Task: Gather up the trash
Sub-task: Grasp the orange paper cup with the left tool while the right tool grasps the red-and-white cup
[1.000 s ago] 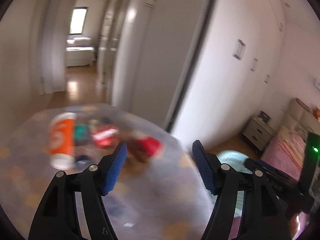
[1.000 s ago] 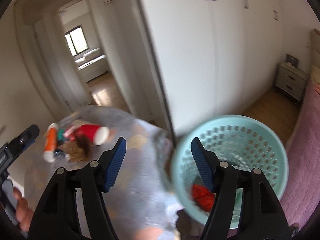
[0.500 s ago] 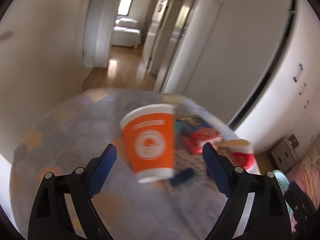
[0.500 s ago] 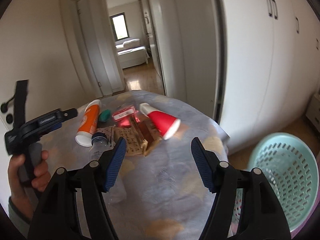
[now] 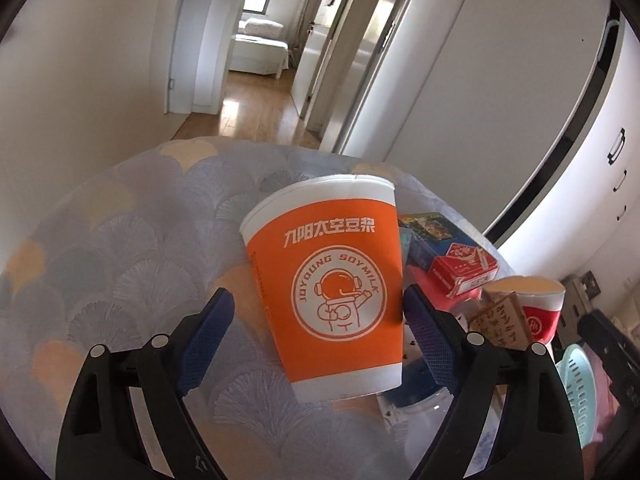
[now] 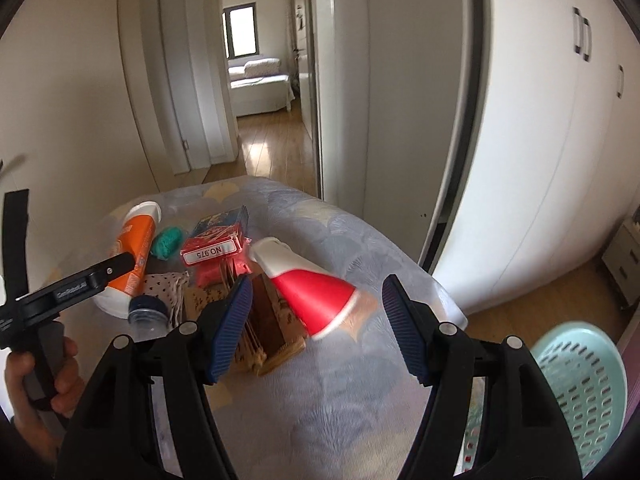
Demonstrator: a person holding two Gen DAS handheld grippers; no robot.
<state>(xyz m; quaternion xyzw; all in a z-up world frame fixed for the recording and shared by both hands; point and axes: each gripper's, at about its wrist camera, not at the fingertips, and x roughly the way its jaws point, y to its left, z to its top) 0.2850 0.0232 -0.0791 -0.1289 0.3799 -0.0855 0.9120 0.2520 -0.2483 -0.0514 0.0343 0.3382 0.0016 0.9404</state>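
An orange paper cup [image 5: 332,284] lies on its side on the round table; it also shows in the right wrist view [image 6: 134,252]. My left gripper [image 5: 316,340] is open, its fingers either side of the cup's base end, not pressing it. A red paper cup [image 6: 312,284] lies on its side; my right gripper [image 6: 316,328] is open just in front of it. It also shows in the left wrist view [image 5: 536,312]. A red box [image 6: 212,254], a brown cardboard piece [image 6: 272,332], a teal crumpled thing [image 6: 168,242] and a dark bottle cap [image 6: 146,308] lie between the cups.
A teal plastic basket [image 6: 580,392] stands on the floor right of the table [image 6: 320,400]. White wardrobe doors [image 6: 540,120] rise behind. A hallway [image 6: 260,136] leads to another room. The left handle and hand [image 6: 36,360] show at the left edge.
The left gripper has closed in on the orange cup, which now sits between its fingers. The right gripper has swung from the basket to the table, up to the red cup.
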